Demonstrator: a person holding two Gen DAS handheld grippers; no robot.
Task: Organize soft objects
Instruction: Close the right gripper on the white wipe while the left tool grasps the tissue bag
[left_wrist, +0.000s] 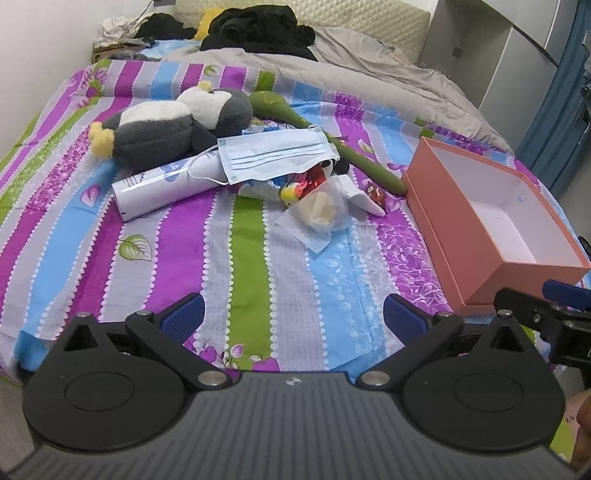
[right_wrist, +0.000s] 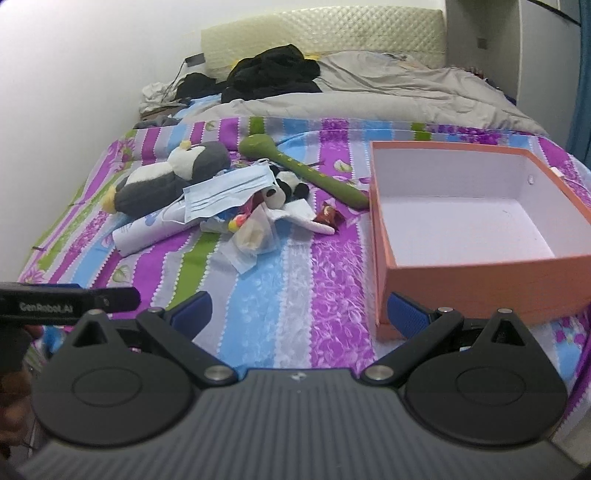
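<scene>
Far end of my bed

A crumpled grey duvet (right_wrist: 388, 92) lies beyond the striped sheet (right_wrist: 295, 295), black clothes (right_wrist: 273, 72) heaped left of it, below the quilted cream headboard (right_wrist: 332, 29).

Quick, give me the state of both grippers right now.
Left gripper: open, fingers spread wide, holding nothing, above the striped bedsheet.
Right gripper: open, fingers spread wide, holding nothing, near the empty orange box.

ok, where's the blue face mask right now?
The blue face mask lies atop the pile mid-bed, draped over the white tube, just in front of the grey plush penguin, left of the orange box in both views.
</scene>
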